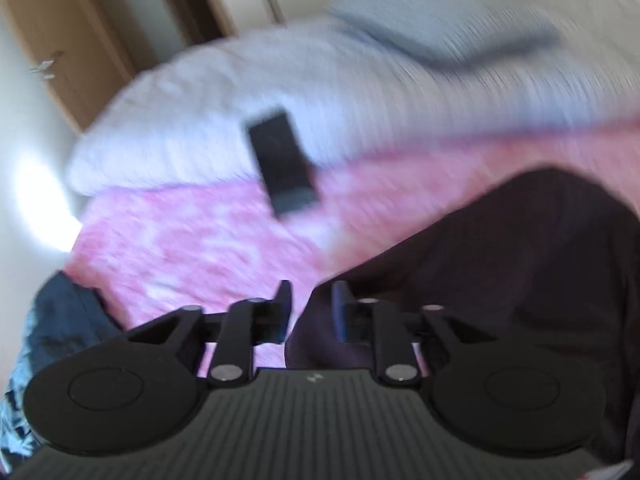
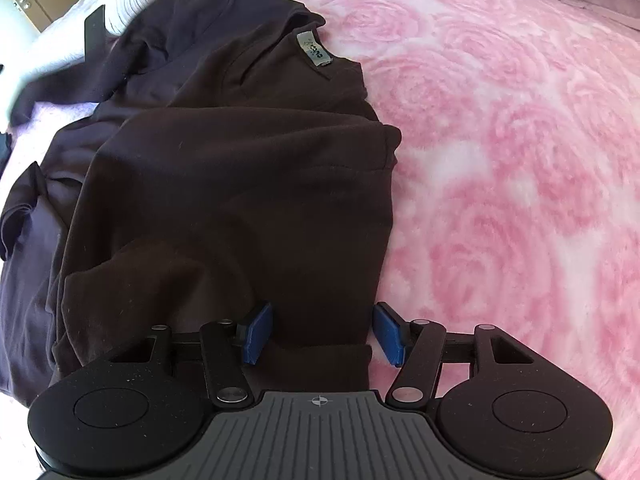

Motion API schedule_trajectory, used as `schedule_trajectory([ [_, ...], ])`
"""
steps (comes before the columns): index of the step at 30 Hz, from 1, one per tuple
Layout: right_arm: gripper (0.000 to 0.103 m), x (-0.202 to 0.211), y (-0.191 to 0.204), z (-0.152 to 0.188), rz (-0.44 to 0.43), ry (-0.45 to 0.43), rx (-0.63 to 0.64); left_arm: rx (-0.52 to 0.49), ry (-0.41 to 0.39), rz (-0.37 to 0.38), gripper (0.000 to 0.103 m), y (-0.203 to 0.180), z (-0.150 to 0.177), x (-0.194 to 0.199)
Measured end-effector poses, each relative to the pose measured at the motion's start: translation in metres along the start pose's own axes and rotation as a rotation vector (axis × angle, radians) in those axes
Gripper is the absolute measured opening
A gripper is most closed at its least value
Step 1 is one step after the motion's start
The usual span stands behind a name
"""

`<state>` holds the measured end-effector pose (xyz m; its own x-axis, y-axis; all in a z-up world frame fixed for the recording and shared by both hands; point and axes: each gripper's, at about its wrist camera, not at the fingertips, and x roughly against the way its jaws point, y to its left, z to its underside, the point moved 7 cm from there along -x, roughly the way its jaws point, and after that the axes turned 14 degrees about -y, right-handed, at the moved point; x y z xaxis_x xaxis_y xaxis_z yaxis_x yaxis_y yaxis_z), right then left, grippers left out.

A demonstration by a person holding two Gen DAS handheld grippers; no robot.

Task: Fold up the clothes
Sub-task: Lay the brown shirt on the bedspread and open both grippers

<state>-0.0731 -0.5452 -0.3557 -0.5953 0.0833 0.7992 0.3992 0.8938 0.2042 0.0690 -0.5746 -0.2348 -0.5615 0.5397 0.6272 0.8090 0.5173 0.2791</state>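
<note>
dark maroon shirt (image 2: 224, 184) half-folded on pink blanket (image 2: 500, 160). right gripper (image 2: 322, 334) fingers wide, straddling shirt hem, not pinching. left gripper (image 1: 310, 308) fingers narrow, empty, beside shirt. risk: single-layer grab undoes fold.

Bed (image 2: 500, 128) (pink rose blanket) under dark sweater (image 2: 240, 184), black phone (image 1: 282, 160).

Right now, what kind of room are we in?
Most likely a bedroom: a dark brown sweater lies on a bed's pink rose-patterned fleece blanket, with a grey-blue pillow and a wooden door beyond.
</note>
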Motion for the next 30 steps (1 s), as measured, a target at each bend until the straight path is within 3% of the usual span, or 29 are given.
schedule_trajectory([
  [3, 0.058, -0.003, 0.000, -0.003, 0.032, 0.020, -0.027, -0.075, 0.009, 0.102, 0.039, -0.051, 0.012, -0.022],
  [5, 0.020, -0.004, -0.002, -0.007, 0.053, 0.044, -0.030, -0.122, 0.010, 0.163, 0.045, -0.087, 0.014, -0.041],
  [7, 0.003, -0.003, -0.007, -0.013, 0.053, 0.073, -0.036, -0.158, -0.006, 0.230, 0.048, -0.116, 0.008, -0.059],
  [9, 0.002, 0.005, -0.012, -0.024, 0.080, 0.075, 0.017, -0.193, -0.022, 0.288, 0.064, -0.140, 0.001, -0.078],
  [10, 0.002, 0.011, -0.017, -0.030, 0.102, 0.070, 0.059, -0.210, -0.029, 0.311, 0.066, -0.150, -0.003, -0.088],
  [14, 0.002, 0.039, -0.053, -0.050, 0.223, 0.055, 0.167, -0.257, -0.004, 0.381, 0.064, -0.176, -0.008, -0.140],
  [18, 0.002, 0.063, -0.096, -0.059, 0.356, 0.053, 0.291, -0.187, -0.060, 0.436, 0.064, -0.168, -0.029, -0.159],
  [22, 0.002, 0.069, -0.120, -0.060, 0.440, 0.059, 0.368, -0.177, -0.053, 0.389, 0.065, -0.138, -0.038, -0.178],
  [26, 0.000, 0.073, -0.169, -0.050, 0.564, 0.090, 0.268, -0.237, 0.035, 0.341, 0.065, -0.117, -0.026, -0.206],
  [29, 0.000, 0.076, -0.182, -0.055, 0.527, 0.059, 0.140, -0.315, 0.115, 0.350, 0.062, -0.121, -0.005, -0.222],
  [30, 0.000, 0.075, -0.175, -0.059, 0.487, 0.028, 0.128, -0.323, 0.120, 0.358, 0.052, -0.123, -0.002, -0.224],
])
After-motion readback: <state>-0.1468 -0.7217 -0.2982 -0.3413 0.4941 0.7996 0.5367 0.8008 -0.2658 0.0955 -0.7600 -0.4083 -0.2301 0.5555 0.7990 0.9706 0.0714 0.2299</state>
